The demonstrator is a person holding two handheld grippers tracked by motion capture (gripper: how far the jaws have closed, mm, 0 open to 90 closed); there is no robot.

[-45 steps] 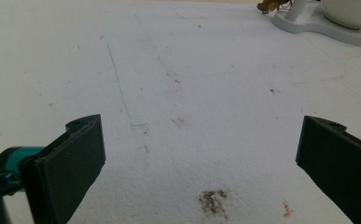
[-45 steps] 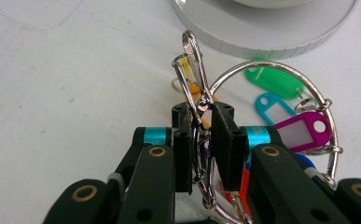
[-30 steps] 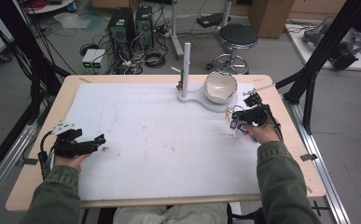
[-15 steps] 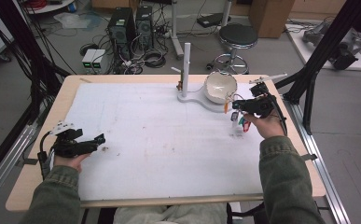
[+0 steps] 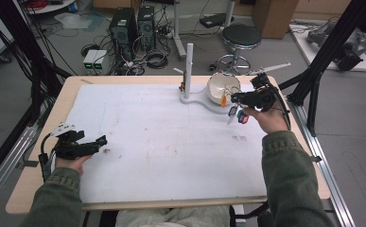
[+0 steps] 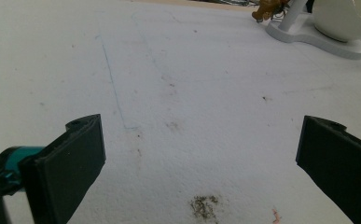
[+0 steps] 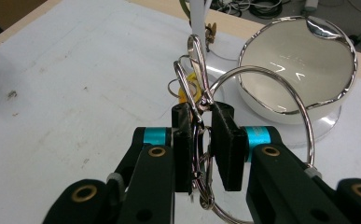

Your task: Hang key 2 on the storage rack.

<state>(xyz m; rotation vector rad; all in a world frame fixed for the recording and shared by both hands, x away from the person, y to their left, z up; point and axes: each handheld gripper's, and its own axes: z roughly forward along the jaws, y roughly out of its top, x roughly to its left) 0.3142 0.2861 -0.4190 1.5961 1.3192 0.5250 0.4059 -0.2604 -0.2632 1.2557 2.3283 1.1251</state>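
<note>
Bunch of silver metal key rings with coloured tags (image 7: 197, 100): pinched between the closed jaws of the right gripper (image 5: 243, 98), apparently lifted beside the white bowl on its stand (image 5: 223, 88); left gripper (image 5: 95, 142) wide, empty; loose loops may slip or snag the rim.

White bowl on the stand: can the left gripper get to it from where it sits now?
Probably yes, though it is a long way off. The left gripper rests open at the near left of the table, the white bowl is far right, and bare white mat lies between. The right gripper hangs beside the bowl holding a key ring.
</note>
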